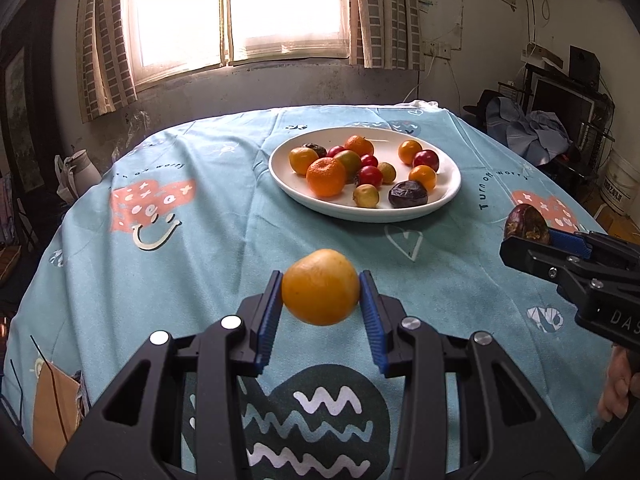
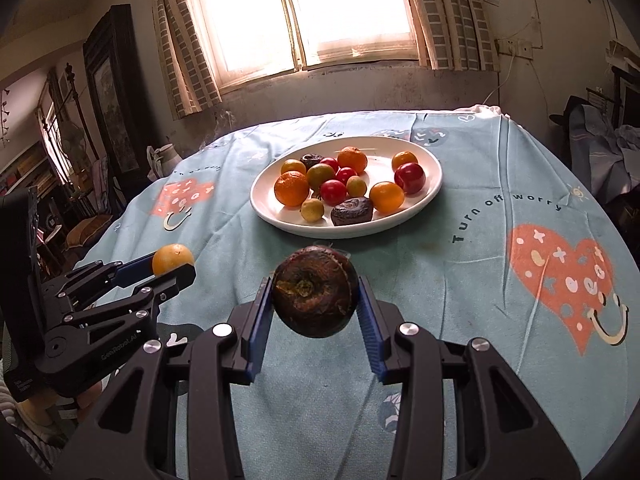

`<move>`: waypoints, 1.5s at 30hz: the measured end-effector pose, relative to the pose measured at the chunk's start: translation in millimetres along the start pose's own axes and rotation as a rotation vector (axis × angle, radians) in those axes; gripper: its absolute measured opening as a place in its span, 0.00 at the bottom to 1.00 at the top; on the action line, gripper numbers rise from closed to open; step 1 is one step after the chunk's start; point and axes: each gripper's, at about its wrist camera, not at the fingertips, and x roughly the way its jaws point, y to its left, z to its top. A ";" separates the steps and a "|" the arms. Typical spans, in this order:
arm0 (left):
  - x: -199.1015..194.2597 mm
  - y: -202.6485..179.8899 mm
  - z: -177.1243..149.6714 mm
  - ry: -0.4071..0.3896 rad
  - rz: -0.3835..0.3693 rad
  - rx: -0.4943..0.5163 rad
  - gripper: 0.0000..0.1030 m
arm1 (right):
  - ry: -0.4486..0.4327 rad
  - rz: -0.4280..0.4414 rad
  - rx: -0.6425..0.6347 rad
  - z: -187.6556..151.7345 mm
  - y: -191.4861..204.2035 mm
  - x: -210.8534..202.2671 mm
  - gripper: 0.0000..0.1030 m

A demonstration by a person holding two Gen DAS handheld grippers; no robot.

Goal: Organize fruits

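Note:
A white plate (image 1: pixel 448 196) (image 2: pixel 434 184) stands on the far middle of the table and holds several oranges, red plums, small yellow-green fruits and dark wrinkled fruits. My left gripper (image 1: pixel 322 290) (image 2: pixel 176 266) is shut on a yellow-orange citrus fruit (image 1: pixel 320 287) (image 2: pixel 173 259) and holds it above the cloth, short of the plate. My right gripper (image 2: pixel 315 298) (image 1: pixel 528 236) is shut on a dark purple-brown wrinkled fruit (image 2: pixel 315 297) (image 1: pixel 526 224), also above the cloth in front of the plate.
The round table wears a light blue tablecloth (image 1: pixel 200 248) (image 2: pixel 480 280) with heart and smiley prints. A window with curtains is behind it. A white jug (image 1: pixel 82 170) stands off the table's left edge. Furniture and clothes crowd the right side.

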 end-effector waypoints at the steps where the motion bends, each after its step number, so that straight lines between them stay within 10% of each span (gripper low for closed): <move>1: 0.0 0.3 0.3 -0.001 0.003 0.001 0.38 | -0.001 0.001 0.000 0.5 -0.4 -0.1 0.40; 13: 3.2 0.6 15.0 -0.009 0.016 0.017 0.38 | -0.021 0.014 0.014 10.7 -2.5 -4.6 0.40; 21: 30.8 4.2 100.0 -0.044 -0.013 -0.007 0.38 | -0.136 -0.046 0.000 93.2 -15.7 -10.3 0.40; 34: 134.4 -7.3 104.1 0.076 -0.044 -0.047 0.40 | 0.034 -0.108 0.029 95.0 -44.6 121.4 0.40; 39: 124.8 -2.7 103.1 0.034 0.013 -0.045 0.76 | -0.010 -0.143 0.015 96.5 -46.3 112.5 0.58; 45: 75.9 7.1 85.0 -0.009 0.026 -0.072 0.87 | -0.092 -0.104 0.060 91.8 -40.4 46.2 0.63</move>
